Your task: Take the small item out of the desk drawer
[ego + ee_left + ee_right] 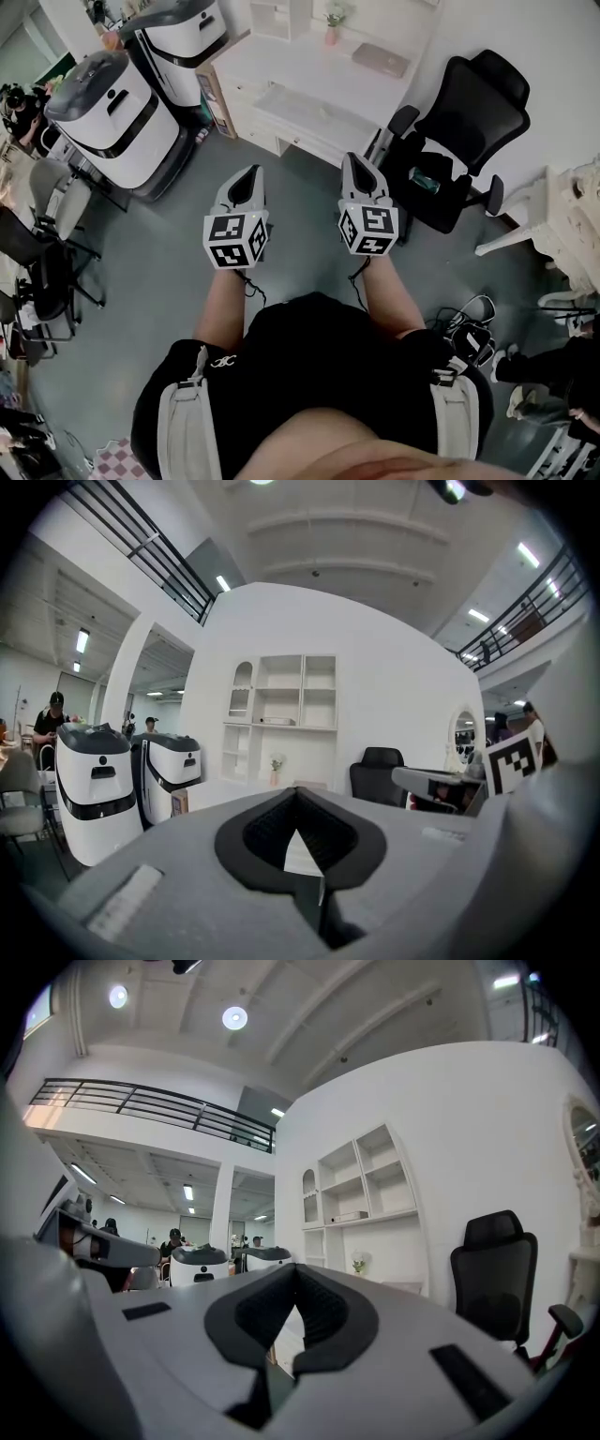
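A white desk [281, 70] stands ahead across the grey floor, its drawer fronts [292, 120] closed, so no small item shows. I hold both grippers out level toward it, well short of it. In the head view my left gripper [248, 174] and right gripper [355, 161] are side by side, both shut and empty. The left gripper view shows its jaws [300, 797] closed together before the desk and white wall shelves [286, 705]. The right gripper's jaws [295, 1274] are likewise closed on nothing.
A black office chair [459, 131] stands right of the desk. Two white rounded robots [117, 117] [178, 37] stand to its left. On the desk are a pink flower pot [332, 33] and a grey flat item [380, 59]. A white ornate table [572, 216] is at right; cables [464, 328] lie on the floor.
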Motion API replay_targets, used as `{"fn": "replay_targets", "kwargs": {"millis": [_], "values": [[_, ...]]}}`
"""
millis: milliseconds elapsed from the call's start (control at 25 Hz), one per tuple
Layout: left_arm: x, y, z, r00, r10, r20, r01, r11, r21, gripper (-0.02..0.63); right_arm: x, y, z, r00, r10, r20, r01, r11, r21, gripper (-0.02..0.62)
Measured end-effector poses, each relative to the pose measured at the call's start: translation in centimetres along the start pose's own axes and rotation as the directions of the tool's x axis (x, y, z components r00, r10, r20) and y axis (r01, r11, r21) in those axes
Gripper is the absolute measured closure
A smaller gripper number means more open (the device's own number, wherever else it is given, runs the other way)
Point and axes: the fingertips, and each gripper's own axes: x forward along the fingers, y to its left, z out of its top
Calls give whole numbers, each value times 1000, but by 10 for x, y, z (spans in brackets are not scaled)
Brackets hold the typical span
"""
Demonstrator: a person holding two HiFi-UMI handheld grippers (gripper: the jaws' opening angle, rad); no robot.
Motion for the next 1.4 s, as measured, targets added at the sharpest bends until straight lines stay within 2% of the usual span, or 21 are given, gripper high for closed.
{"fn": "replay_targets", "kwargs": {"millis": [440,800,1080,1400], "values": [[-12,42,-10,999,-42,-1,42,999,10,594,5,38,-14,999,-53,-3,53,999,5,598],[12,78,-19,1000,-15,-4,15,1000,20,592,51,39,-33,999,-42,-6,42,999,11,598],[86,108,-13,1000,10,-5,-10,999,31,594,134,9,-51,999,-38,-25,39,999,16,598],[217,146,4,999,43,-25,-43,999,14,592,258,-47,-55,999,-4,-37,5,1000,20,598]]}}
